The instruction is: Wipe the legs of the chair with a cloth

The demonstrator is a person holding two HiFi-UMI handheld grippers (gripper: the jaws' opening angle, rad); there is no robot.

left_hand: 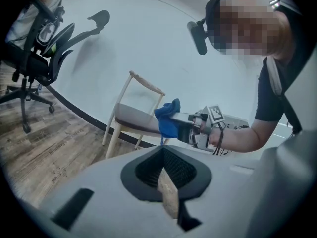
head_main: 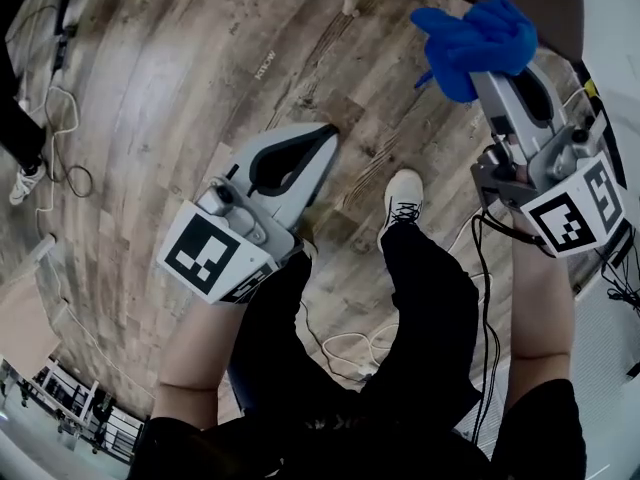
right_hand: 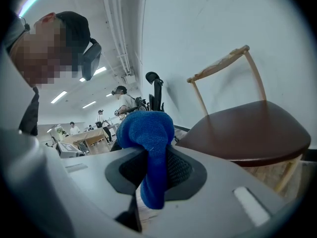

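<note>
The right claw is clenched on the blue cloth, with a fat wad bulging above the jaws and a tail drooping below. The left claw is closed tip to tip with nothing in it, hanging over the wooden floor.

The cloth rides high, up beside the brown seat of the chair, touching nothing. The legs sit lower, pale and slim, and not yet wiped, I'd say.

That cloth looks soft, light and floppy. It should fold round a thin leg easily, but the loose tail could drag or slip, so the hold in the bunched middle looks right. The chair looks light too and may skid under a firm rub; the empty left claw could steady the seat edge.

Room now: there's open floor in front of the chair, the wall is close behind, and the seat rim overhangs the leg tops. Watch the cable looped by the person's feet. The office chair stands well apart.
</note>
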